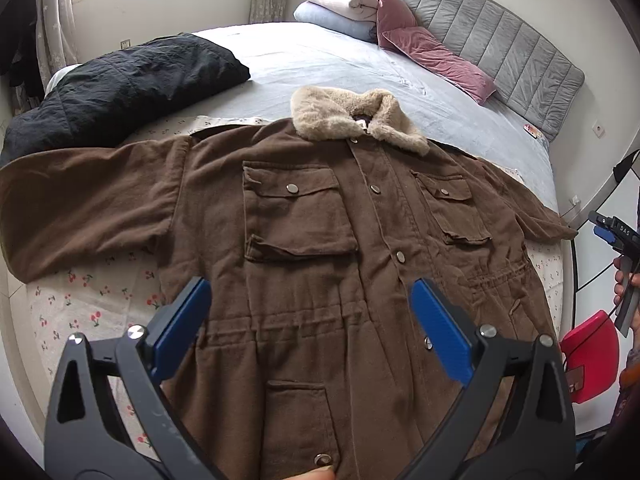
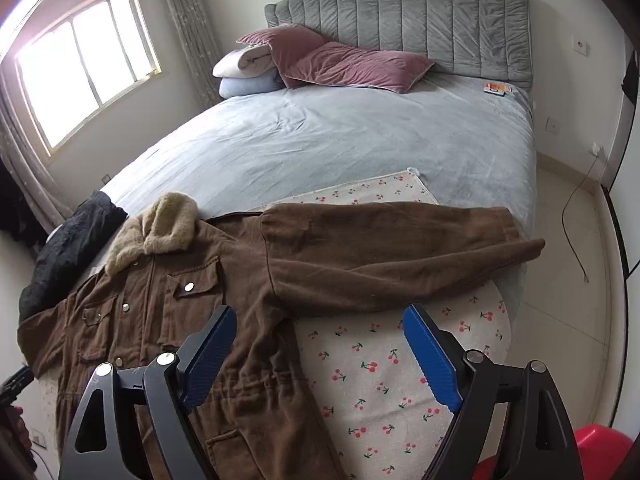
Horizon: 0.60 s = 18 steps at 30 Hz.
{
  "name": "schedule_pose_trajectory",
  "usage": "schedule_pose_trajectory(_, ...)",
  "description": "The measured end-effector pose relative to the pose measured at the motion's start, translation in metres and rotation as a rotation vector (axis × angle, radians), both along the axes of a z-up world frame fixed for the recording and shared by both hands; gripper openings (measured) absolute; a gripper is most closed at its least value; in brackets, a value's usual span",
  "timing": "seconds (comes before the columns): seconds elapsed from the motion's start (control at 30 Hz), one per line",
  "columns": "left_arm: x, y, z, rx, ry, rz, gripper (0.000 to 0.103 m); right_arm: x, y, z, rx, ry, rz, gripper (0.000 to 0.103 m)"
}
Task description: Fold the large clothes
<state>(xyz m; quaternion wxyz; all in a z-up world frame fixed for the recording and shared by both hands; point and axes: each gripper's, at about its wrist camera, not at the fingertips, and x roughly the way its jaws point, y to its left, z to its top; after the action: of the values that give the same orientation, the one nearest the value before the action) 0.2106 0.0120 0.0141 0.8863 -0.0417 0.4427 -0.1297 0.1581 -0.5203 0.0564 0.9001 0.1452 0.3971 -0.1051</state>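
A large brown coat (image 1: 304,224) with a beige fleece collar (image 1: 352,120) lies flat, front up, on a cherry-print cloth (image 1: 80,304) at the foot of the bed, both sleeves spread out. My left gripper (image 1: 312,300) is open and empty above the coat's waist. My right gripper (image 2: 320,328) is open and empty above the coat's right edge, below the right sleeve (image 2: 400,248). The coat (image 2: 168,320) fills the lower left of the right wrist view. The right gripper also shows at the right edge of the left wrist view (image 1: 616,236).
A black garment (image 1: 120,88) lies on the bed's far left. Pink pillows (image 2: 344,60) and folded blankets (image 2: 248,72) sit by the grey headboard (image 2: 400,16). A red stool (image 1: 588,360) stands beside the bed on the right. A cable (image 2: 576,220) lies on the floor.
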Motion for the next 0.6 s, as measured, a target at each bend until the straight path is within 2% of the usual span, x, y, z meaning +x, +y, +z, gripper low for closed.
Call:
schedule_pose_trajectory(0.2,-0.020,-0.015,-0.048,-0.076,0.012,-0.004,0.100,-0.004,-0.015,-0.044,0.074,0.009,-0.006,0.086)
schedule_pose_trajectory(0.27,-0.020,-0.017,-0.058,-0.066,0.038,-0.002,0.100,-0.003,-0.028,-0.058,0.096,0.025,-0.020,0.086)
schedule_pose_trajectory(0.37,-0.020,-0.015,-0.056,-0.041,0.021,0.019,0.100,0.001,-0.057,-0.077,0.137,0.048,-0.075,0.086)
schedule_pose_trajectory(0.43,-0.020,-0.008,-0.052,-0.054,-0.001,0.042,0.100,0.004,-0.083,-0.086,0.189,0.043,-0.125,0.086)
schedule_pose_trajectory(0.6,-0.021,0.007,-0.047,-0.102,-0.009,0.071,0.100,0.007,-0.146,-0.103,0.343,-0.043,-0.286,0.086)
